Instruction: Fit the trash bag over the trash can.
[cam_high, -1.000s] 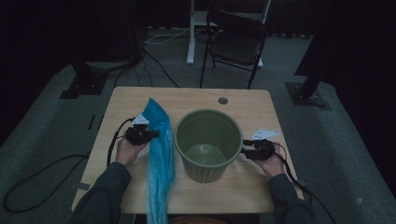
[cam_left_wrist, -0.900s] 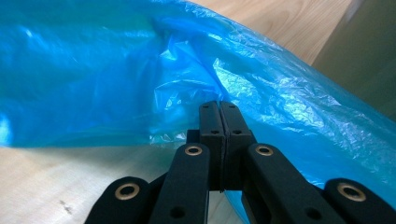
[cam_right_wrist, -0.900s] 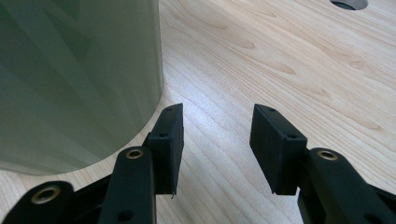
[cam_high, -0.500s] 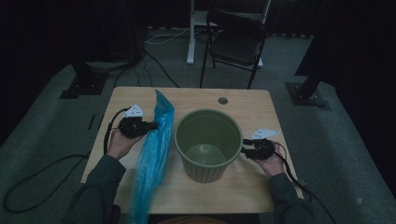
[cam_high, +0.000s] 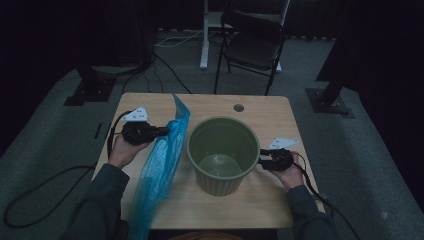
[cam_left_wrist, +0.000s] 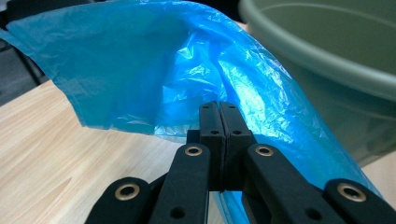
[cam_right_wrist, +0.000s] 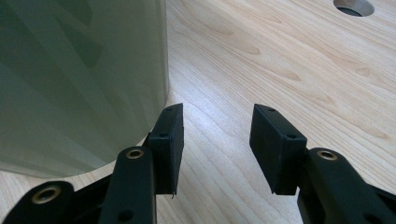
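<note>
left gripper (cam_high: 167, 131): jaws clamped tight on the blue bag (cam_high: 160, 170), pinching a fold of the plastic near its top, held up off the surface (cam_high: 260, 200)
bag: hangs from that gripper, top corner sticking up, the rest trailing down past the near edge of the surface, just left of the bin (cam_high: 222, 152)
right gripper (cam_right_wrist: 217, 133): jaws apart, nothing between them, sitting low right beside the bin's wall on its right side
bin: green, upright, mid-surface, looks like nothing inside
hole (cam_high: 238, 107): small round one in the surface behind the bin
chair (cam_high: 255, 45): dark, on the floor past the far edge
</note>
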